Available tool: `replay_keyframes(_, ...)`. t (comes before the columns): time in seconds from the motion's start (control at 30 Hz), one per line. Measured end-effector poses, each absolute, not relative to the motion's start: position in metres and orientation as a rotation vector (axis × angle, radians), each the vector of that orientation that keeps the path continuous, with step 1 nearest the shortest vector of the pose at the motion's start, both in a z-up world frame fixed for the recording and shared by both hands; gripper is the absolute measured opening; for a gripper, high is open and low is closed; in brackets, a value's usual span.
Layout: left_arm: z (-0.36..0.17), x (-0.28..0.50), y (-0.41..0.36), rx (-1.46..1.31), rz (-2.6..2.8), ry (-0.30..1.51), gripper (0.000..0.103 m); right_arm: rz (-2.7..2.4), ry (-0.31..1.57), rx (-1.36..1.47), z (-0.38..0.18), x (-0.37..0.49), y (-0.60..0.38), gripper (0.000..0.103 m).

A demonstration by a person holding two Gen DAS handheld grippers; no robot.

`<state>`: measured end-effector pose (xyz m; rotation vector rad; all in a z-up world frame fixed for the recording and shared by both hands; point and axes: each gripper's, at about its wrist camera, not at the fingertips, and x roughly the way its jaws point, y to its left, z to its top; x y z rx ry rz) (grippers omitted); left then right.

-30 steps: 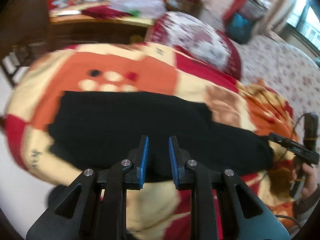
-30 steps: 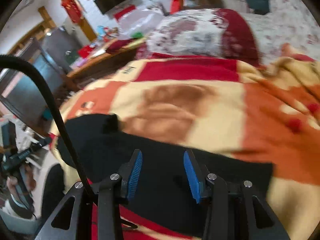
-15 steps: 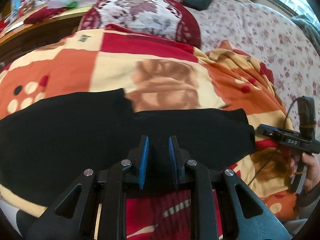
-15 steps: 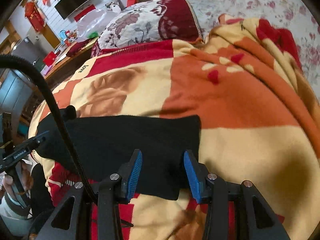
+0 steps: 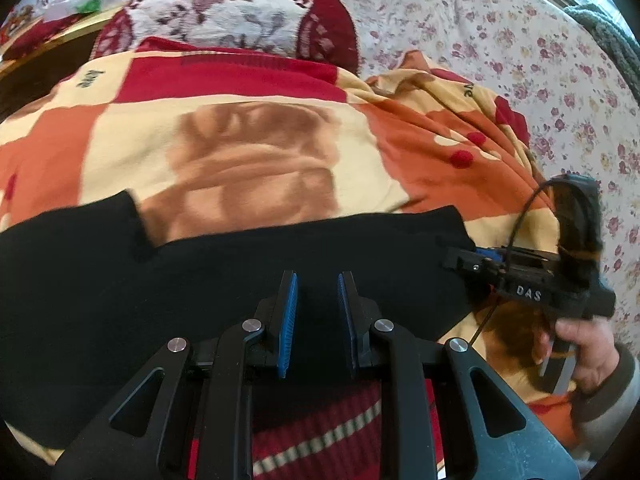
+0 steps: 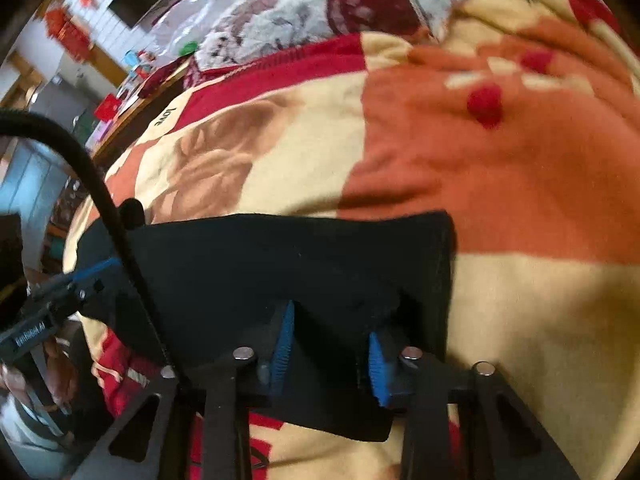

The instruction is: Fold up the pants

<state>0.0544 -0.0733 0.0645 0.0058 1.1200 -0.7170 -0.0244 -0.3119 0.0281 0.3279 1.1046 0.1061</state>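
Observation:
Black pants [image 5: 224, 280] lie flat across a patterned blanket, stretching from left to right. My left gripper [image 5: 317, 312] hovers open over their near edge, around the middle, holding nothing. In the right wrist view the leg end of the pants [image 6: 312, 264] lies under my right gripper [image 6: 330, 344], whose open jaws sit around a raised bit of black cloth; the fingertips are partly hidden by it. The right gripper also shows in the left wrist view [image 5: 476, 258] at the pants' right end.
The blanket [image 5: 260, 140] in orange, cream and red covers the bed. A floral pillow [image 5: 224, 12] lies at the far end and a flowered sheet [image 5: 540, 60] to the right. A cluttered wooden table [image 6: 132, 88] stands beyond the bed's far left.
Both grippers have moved right along the pants and lower. The right gripper has come down onto the leg end, with cloth now between its jaws. The left has stayed open.

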Motion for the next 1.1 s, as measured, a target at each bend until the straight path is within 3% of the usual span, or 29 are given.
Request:
replay_keyframes(0.07, 0.065, 0.059, -0.084, 0.003, -0.731, 1.127, 0.018, 0.101, 1.044, 0.276, 0.041, -0.028, -0.310, 0.013)
replay_keyframes(0.23, 0.068, 0.070, -0.108, -0.004, -0.766, 1.126, 0.018, 0.034, 0.913, 0.098, 0.074, -0.035, -0.301, 0.011)
replay_keyframes(0.33, 0.069, 0.074, -0.123, 0.003, -0.789, 1.123, 0.018, -0.019, 0.948, 0.047, 0.070, -0.029, -0.300, 0.010)
replay_keyframes(0.5, 0.065, 0.075, -0.146, 0.038, -0.818, 1.135, 0.018, -0.043, 1.113, 0.172, 0.035, -0.022, -0.324, 0.010)
replay_keyframes(0.7, 0.065, 0.076, -0.174, 0.072, -0.919, 1.124, 0.018, 0.046, 1.075, 0.352, 0.039, -0.029, -0.339, 0.010)
replay_keyframes(0.8, 0.058, 0.079, -0.189, 0.085, -0.997, 1.162, 0.018, 0.047, 1.083, 0.403, 0.034, -0.030, -0.341, 0.012)
replay_keyframes(0.93, 0.045, 0.081, -0.211, 0.163, -1.061, 1.189, 0.018, 0.037, 1.092, 0.488, 0.030, -0.035, -0.345, 0.027)
replay_keyframes(1.1, 0.036, 0.086, -0.232, 0.214, -1.128, 1.195, 0.018, -0.003, 1.080, 0.460, 0.037, -0.044, -0.340, 0.031)
